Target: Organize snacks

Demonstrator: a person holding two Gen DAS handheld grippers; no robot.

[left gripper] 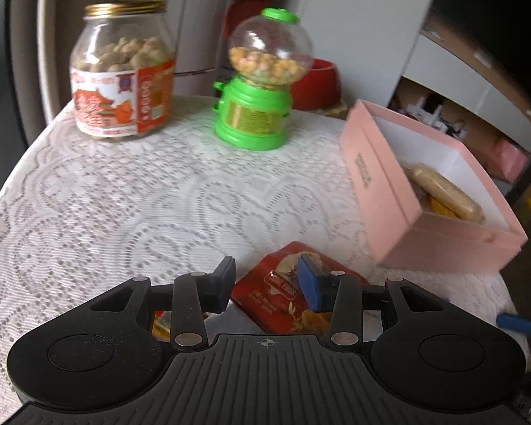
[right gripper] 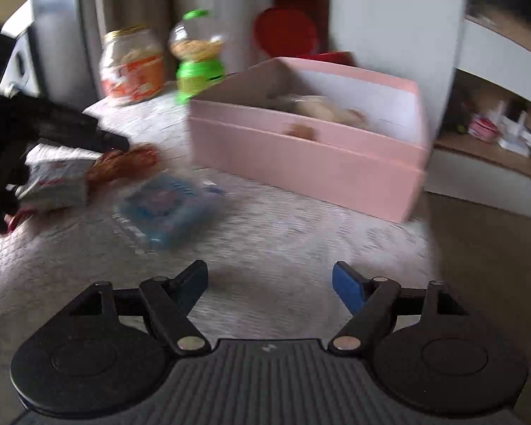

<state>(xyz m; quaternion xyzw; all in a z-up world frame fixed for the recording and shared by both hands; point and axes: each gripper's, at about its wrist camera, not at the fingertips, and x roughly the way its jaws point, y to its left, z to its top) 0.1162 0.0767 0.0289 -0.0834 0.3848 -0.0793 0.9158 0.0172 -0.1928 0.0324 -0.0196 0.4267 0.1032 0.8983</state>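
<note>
Left claw (left gripper: 265, 285) part open, red packet (left gripper: 283, 297) lying flat on the surface (left gripper: 124, 194) between and just beyond its fingers; right pad overlaps the packet's top edge in view, left pad sits just off its left edge, no clear squeeze, so I read it as straddling, not gripping. A bit of another wrapper shows under the left finger linkage, too hidden to identify. Right claw (right gripper: 269, 283) wide, nothing between the fingers, only bare lace cloth under it. Just ahead of the right claw and to its left lies a blue packet (right gripper: 166, 209), flat, blurred. Further left, a white packet (right gripper: 56, 180) and an orange-brown one (right gripper: 124, 163) lie touching each other, with the left claw's black body over them from the left edge of the right view. Pink box (right gripper: 301, 163) stands open ahead-right of both claws, near the surface's right edge, well apart from the red packet; inside are pale round biscuits (left gripper: 442, 191) and something yellow beneath, details unclear. At the far side of the surface: green candy dispenser (left gripper: 255, 106) upright, clear globe part full of small balls, and left of it a lidded jar (left gripper: 124, 71) of nuts with an orange label; the two stand apart. A red container (left gripper: 315, 85) sits behind the dispenser.
</note>
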